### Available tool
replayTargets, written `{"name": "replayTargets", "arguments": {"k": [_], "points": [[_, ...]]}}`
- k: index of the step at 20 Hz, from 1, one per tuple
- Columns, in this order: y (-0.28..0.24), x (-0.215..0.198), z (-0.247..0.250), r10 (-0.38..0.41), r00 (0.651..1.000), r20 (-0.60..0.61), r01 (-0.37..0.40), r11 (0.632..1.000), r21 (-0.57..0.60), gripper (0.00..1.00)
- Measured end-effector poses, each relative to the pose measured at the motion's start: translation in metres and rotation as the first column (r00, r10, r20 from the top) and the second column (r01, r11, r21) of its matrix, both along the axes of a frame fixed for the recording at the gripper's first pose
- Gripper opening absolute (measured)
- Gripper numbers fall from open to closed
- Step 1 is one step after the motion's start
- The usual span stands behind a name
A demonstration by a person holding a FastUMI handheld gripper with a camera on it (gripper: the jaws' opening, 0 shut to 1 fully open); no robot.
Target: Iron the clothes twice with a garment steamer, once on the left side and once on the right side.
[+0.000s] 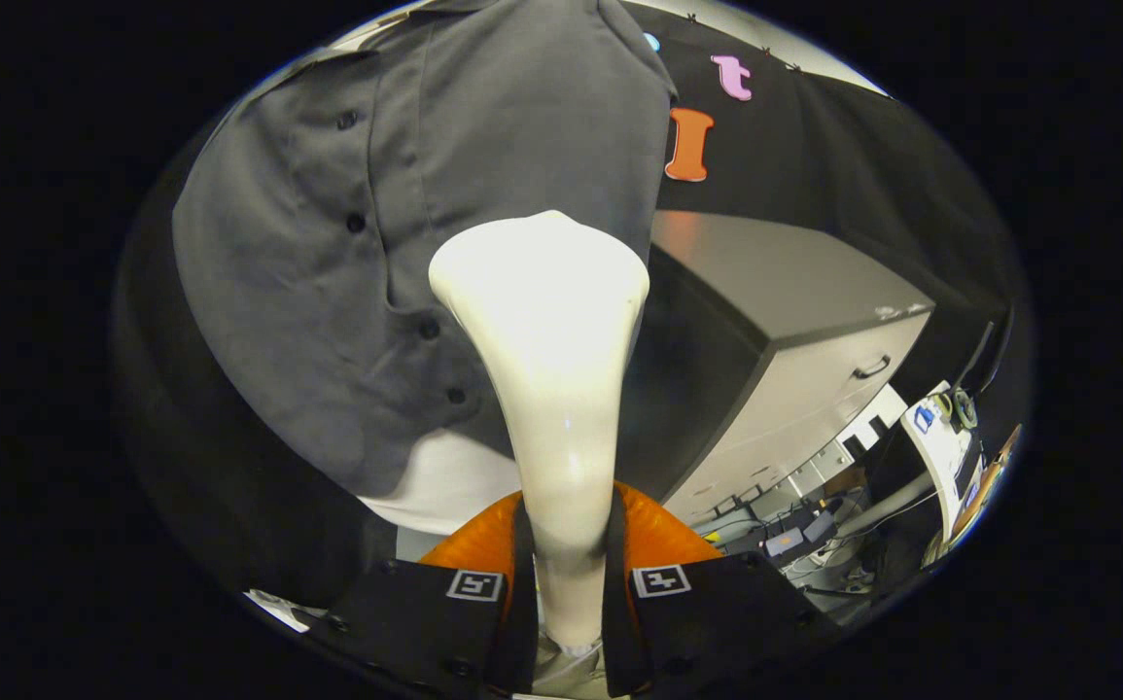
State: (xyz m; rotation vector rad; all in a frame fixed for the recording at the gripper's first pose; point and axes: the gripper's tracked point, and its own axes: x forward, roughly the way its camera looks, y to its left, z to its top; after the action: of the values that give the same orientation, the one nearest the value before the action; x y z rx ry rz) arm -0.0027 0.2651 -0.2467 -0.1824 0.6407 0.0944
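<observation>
Hanging buttoned and flat against the booth wall, grey shirt (pixel 328 253) presented full-front for steaming, hem beside a grey cabinet (pixel 794 321). White garment steamer (pixel 546 331) held upright, flared head just ahead of the shirt's right panel, contact not discernible. Tongs (pixel 569 583) clenched narrowly on the steamer's neck, both fingers pressing.

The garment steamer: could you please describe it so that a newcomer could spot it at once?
Start at the grey buttoned shirt hanging ahead. In front of its button row rises the garment steamer, its neck clamped in the gripper. It is glossy cream and flares to a wide head, unlike the grey cabinet beside it.
</observation>
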Motion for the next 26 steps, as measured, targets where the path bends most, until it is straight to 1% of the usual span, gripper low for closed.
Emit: {"name": "replayTargets", "arguments": {"k": [2,5,11,15,17,21,26], "points": [[0.018,0.004,0.045,0.024,0.996,0.082,-0.026,1.0,0.018,0.35],[0.056,0.003,0.103,0.09,0.98,0.178,-0.096,0.995,0.022,0.34],[0.126,0.012,0.15,0.193,0.942,0.276,-0.203,0.979,0.009,0.34],[0.179,0.015,0.165,0.278,0.91,0.309,-0.29,0.957,-0.009,0.34],[0.196,0.022,0.171,0.277,0.899,0.339,-0.29,0.957,-0.013,0.34],[0.207,0.037,0.163,0.268,0.903,0.335,-0.274,0.961,-0.029,0.34],[0.215,0.051,0.155,0.245,0.9,0.36,-0.239,0.969,-0.061,0.35]]}}
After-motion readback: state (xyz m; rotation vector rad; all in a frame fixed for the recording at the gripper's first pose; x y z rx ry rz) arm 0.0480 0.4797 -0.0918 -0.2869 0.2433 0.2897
